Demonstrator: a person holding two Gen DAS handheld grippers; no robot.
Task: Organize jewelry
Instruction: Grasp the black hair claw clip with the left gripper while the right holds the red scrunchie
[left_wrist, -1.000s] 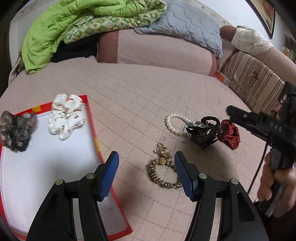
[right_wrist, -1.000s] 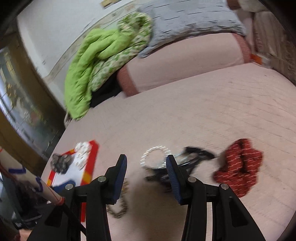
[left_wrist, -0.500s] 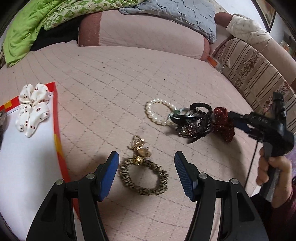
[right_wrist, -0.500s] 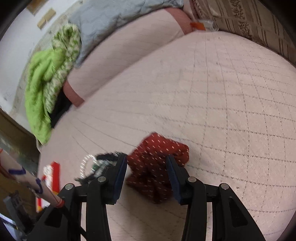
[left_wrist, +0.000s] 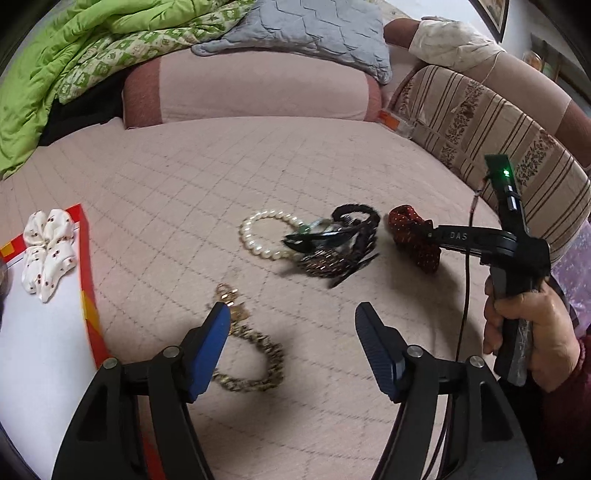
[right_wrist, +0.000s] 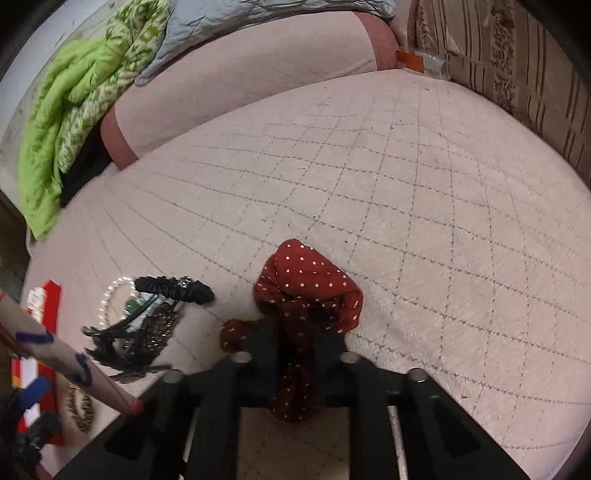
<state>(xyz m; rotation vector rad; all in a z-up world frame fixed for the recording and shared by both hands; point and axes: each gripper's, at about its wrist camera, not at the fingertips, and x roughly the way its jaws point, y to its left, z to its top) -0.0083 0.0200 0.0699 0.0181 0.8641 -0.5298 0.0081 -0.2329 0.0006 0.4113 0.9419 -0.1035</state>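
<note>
My right gripper (right_wrist: 295, 354), apart a second ago, now closes on the red scrunchie (right_wrist: 306, 284); my left gripper (left_wrist: 291, 332) widens over the leopard scrunchie (left_wrist: 255, 354).

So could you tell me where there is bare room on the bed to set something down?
Bare quilt between the pink bolster and pearl bracelet, and right of the red scrunchie. Crowded around the hair claws and leopard scrunchie.
</note>
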